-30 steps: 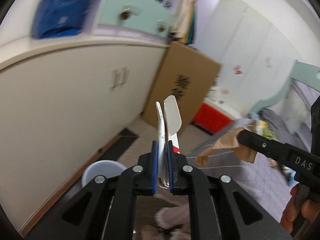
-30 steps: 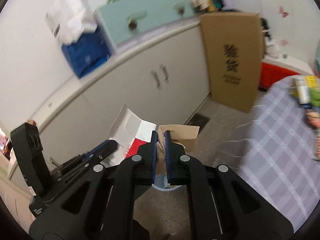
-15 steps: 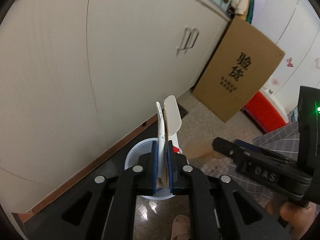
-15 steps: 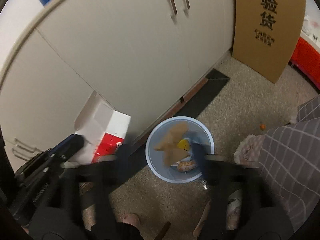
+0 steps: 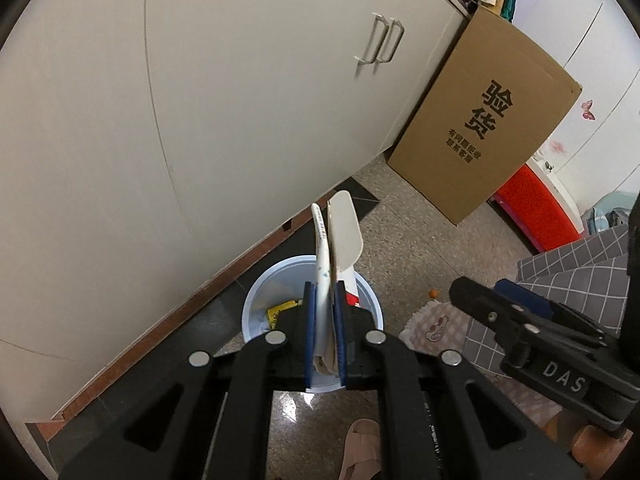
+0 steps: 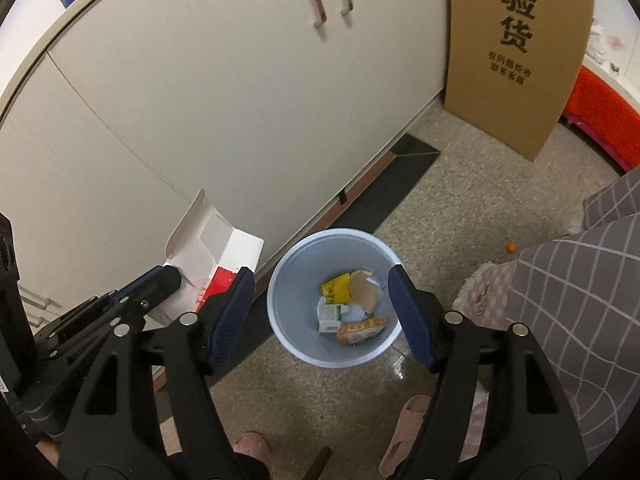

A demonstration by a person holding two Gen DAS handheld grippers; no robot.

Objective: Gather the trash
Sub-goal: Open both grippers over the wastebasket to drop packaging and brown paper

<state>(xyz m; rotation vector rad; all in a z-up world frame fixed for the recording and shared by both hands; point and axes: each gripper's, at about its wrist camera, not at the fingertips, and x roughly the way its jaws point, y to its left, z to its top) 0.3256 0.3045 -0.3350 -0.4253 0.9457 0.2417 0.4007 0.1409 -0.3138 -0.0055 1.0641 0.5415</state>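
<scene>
Right wrist view looks steeply down into the pale blue bin (image 6: 334, 300), which stands on the speckled floor (image 6: 460, 208) close to the cabinet base (image 6: 240, 120); inside lie a brown paper scrap (image 6: 364, 290), a yellow packet (image 6: 336, 288), a small white carton (image 6: 330, 314) and an orange wrapper (image 6: 360, 330). The right gripper (image 6: 322, 312) hangs over the bin's mouth, its jaws having just been opening and now spread wide with nothing between them, one blue pad over each side of the rim. Beside it, to the left, the left gripper (image 5: 324, 336) also tilts down above the bin, jaws pressed together on a flattened white and red box (image 5: 334, 248) whose open flaps stick up past the fingertips; how far over the rim it sits is hard to judge. Bare floor lies open beyond the bin toward the leaning cardboard sheet (image 6: 516, 52), while a grey checked cloth (image 6: 580, 280) and slippers (image 6: 404, 432) crowd the near right side.
</scene>
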